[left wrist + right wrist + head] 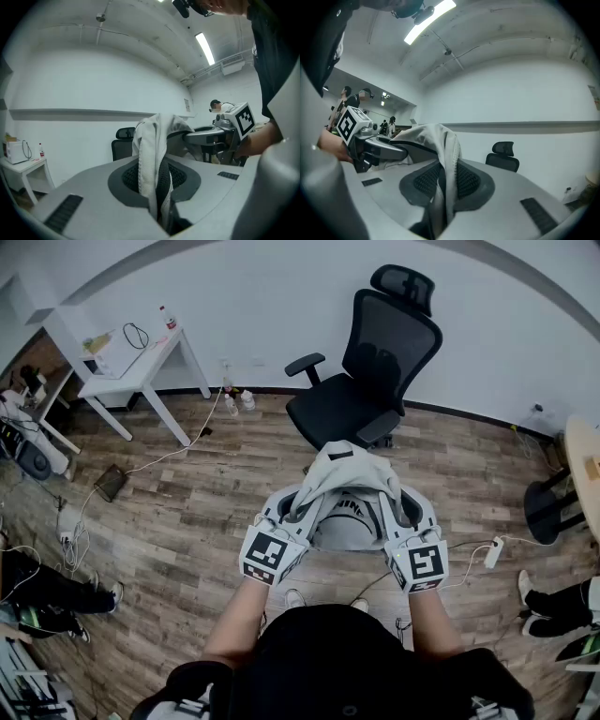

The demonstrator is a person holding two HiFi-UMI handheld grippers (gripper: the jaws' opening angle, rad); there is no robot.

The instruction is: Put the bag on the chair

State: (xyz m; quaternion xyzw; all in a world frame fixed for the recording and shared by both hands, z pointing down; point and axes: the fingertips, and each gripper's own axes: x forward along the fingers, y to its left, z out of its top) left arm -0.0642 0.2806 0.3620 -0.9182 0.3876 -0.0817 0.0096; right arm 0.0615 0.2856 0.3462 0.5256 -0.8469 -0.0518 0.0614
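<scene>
A white cloth bag [349, 486] hangs in the air between my two grippers, in front of me and above the wooden floor. My left gripper [298, 509] is shut on the bag's left side, and the white fabric [151, 159] is pinched between its jaws. My right gripper [395, 510] is shut on the bag's right side, with fabric [445, 164] clamped between its pads. The black office chair [367, 371] stands just beyond the bag, near the white wall, its seat [330, 412] bare. The same chair's back [123, 140] shows behind the bag, and its headrest [503, 157] appears at right.
A white table [141, 362] with a bottle and cables stands at the back left. Cables and a power strip [493, 552] lie on the floor. A dark stool [548, 505] stands at right. Other people's legs show at both lower edges.
</scene>
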